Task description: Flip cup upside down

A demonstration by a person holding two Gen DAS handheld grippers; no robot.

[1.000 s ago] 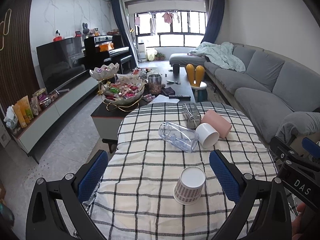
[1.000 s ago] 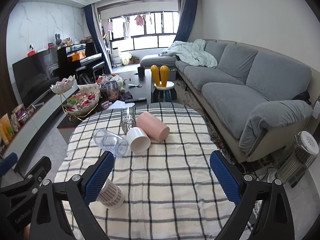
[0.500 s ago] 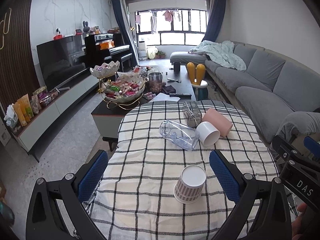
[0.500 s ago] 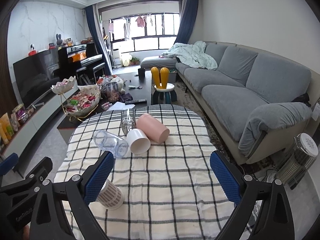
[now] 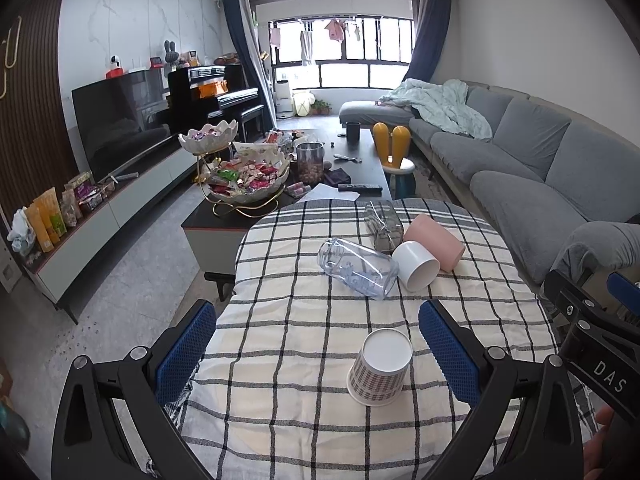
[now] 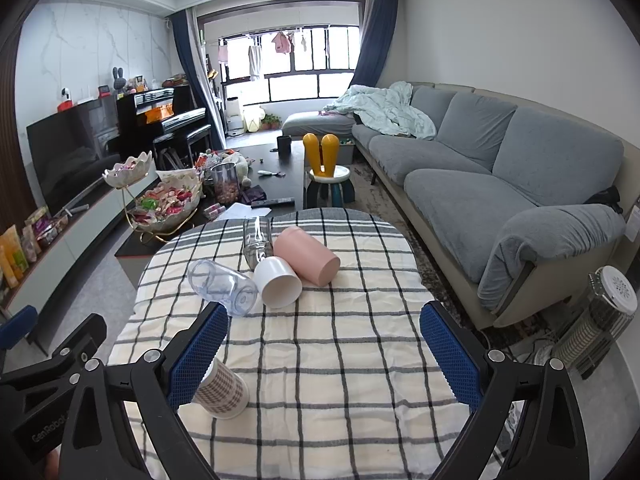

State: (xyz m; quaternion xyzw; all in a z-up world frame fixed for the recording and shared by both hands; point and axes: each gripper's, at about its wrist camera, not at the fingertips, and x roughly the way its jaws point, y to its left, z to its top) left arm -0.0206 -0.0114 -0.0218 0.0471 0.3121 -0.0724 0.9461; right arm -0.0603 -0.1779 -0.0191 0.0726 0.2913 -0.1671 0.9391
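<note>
Cup (image 5: pixel 380 366), paper, checked pattern: I log it standing mouth-down on the plaid-covered tabletop (image 5: pixel 280 344), white base up, near the front edge and between the spread jaws of my left gripper (image 5: pixel 318 354), touching neither pad; from the right wrist it is half hidden behind a blue pad (image 6: pixel 198 354), so its rim contact is hard to judge. Right gripper (image 6: pixel 324 354): jaws released wide, holding nothing, over bare cloth. Farther back, lying on their sides in a cluster: clear bottle (image 5: pixel 357 269), white cup (image 5: pixel 416 266), pink cup (image 5: pixel 434 242), glass jar (image 5: pixel 383 226).
</note>
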